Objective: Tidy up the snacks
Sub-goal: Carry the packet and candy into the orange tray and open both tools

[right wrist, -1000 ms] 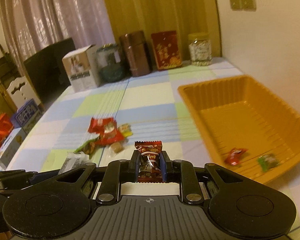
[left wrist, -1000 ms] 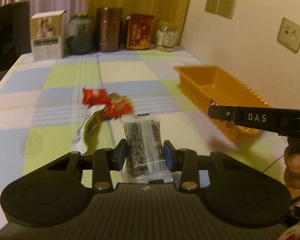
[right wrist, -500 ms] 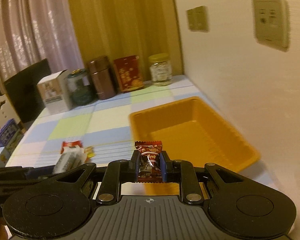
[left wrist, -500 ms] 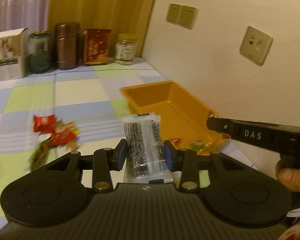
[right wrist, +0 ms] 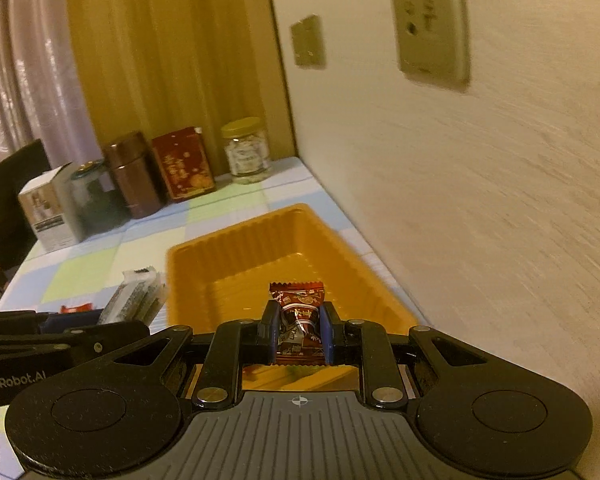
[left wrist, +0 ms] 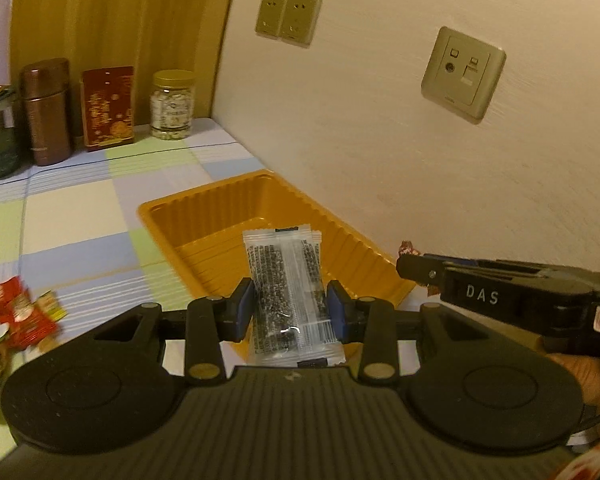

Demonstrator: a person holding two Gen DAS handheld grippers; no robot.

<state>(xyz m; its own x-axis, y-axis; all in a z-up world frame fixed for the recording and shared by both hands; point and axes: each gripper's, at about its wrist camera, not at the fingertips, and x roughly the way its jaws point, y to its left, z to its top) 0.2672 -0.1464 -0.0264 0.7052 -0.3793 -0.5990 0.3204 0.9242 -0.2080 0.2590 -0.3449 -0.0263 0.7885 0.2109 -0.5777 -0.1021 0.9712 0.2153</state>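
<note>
Left wrist view: left gripper [left wrist: 290,314] clamps a clear packet [left wrist: 288,292] before the orange tray [left wrist: 204,204]; right gripper [right wrist: 299,334] pinches a brown candy [right wrist: 299,320] above it

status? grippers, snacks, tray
Left gripper shut on clear packet. Right gripper shut on brown candy. Both before orange tray. Nothing in the way.
</note>
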